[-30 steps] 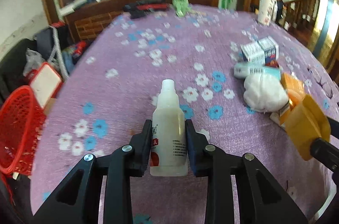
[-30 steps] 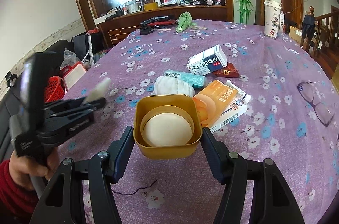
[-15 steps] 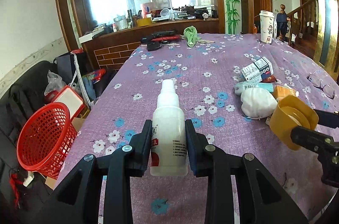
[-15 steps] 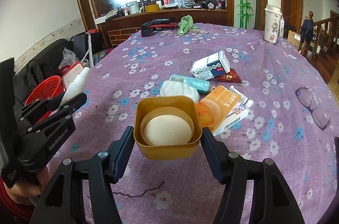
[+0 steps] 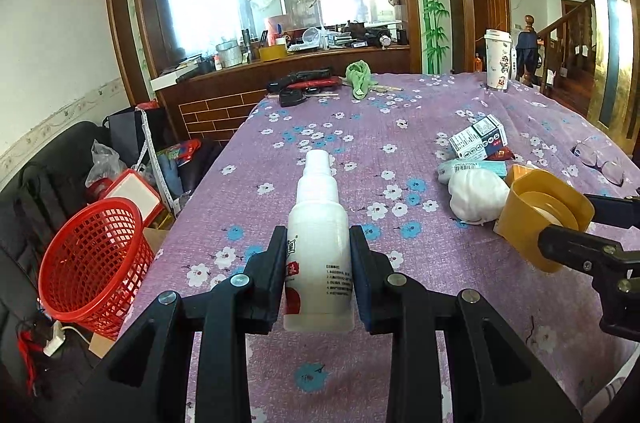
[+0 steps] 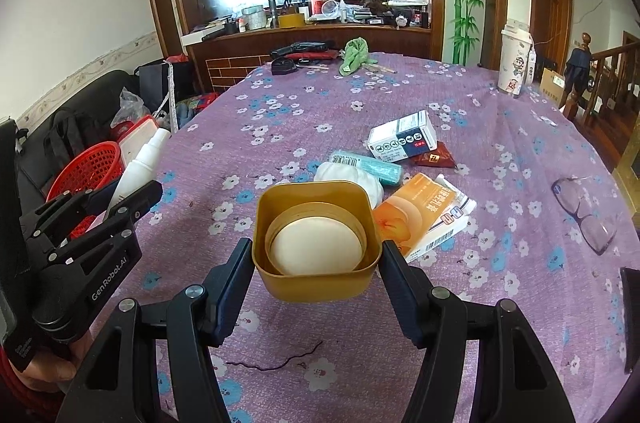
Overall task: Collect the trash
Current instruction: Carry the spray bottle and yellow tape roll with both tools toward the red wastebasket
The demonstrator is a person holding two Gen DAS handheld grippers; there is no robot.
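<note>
Bottle-wise: the white plastic spray bottle (image 5: pixel 319 247) sits clamped at its body in the left gripper (image 5: pixel 319 281), above the purple flowered tablecloth (image 5: pixel 360 127). Probably light and a bit slick, so mid-body is the spot. Right gripper (image 6: pixel 316 265) pinches a square gold plastic tub (image 6: pixel 316 243). Red mesh basket (image 5: pixel 92 255) is down left of it, cluttered room.

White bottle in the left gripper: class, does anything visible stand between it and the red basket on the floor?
Nothing visible does. The left gripper holds the white bottle above the table, and the red basket stands open-topped on the floor off the table's left edge, with only the bare tablecloth edge between.
</note>
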